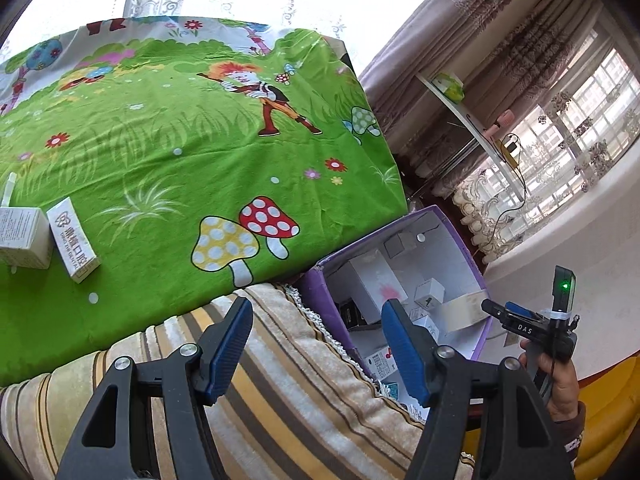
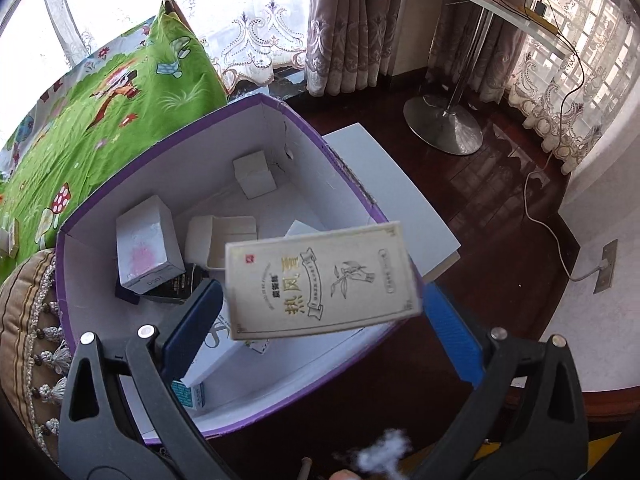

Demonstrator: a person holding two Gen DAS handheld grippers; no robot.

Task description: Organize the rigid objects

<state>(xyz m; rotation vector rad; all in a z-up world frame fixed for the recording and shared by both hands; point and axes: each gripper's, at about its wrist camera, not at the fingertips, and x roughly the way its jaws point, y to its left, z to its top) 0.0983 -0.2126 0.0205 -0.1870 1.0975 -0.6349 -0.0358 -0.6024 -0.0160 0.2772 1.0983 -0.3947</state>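
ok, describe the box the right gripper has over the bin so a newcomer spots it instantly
Find the purple open-topped cardboard bin beside the green cartoon bedsheet. Above its near rim, between the right gripper fingers, is a flat cream rectangular box. Unlike the plain white boxes inside, it bears gold Chinese lettering and a plant drawing.

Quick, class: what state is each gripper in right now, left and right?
Left gripper: open, nothing between its fingers.
Right gripper: cream box between its fingers over the purple box; gripped or released cannot be told.
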